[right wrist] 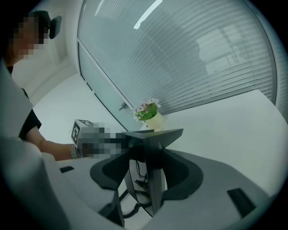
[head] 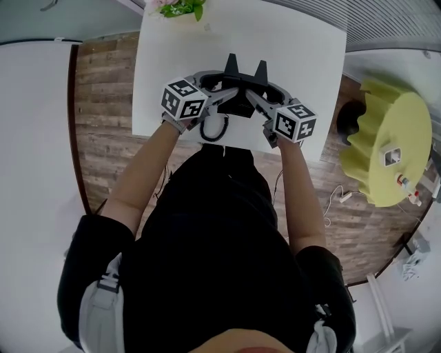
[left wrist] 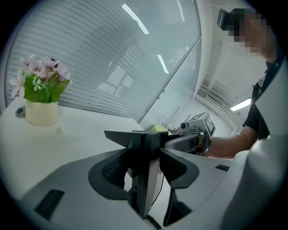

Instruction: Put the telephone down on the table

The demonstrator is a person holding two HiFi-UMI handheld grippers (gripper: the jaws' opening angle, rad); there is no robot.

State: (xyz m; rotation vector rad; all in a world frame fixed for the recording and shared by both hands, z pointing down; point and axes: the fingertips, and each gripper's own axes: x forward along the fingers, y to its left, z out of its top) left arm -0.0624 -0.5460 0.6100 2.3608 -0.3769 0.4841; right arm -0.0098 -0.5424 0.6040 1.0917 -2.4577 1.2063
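1. The black telephone is held between the two claws over the near part of the white bench, in front of the person.
2. The left claw is clamped on one side of the telephone, with a dark edge of it standing upright between the jaws.
3. The right claw grips the opposite side in the same way. Sharing the load from both ends probably keeps the set level and stops it twisting.
4. The coiled cord dangles from the set near the bench's front edge, so nothing else seems to support it.
5. Whether the telephone's base already touches the bench cannot be told; it looks close, and the put-down seems unfinished while both grips are still on.
6. A pot of flowers stands well apart at the far edge, leaving bare surface under the set.
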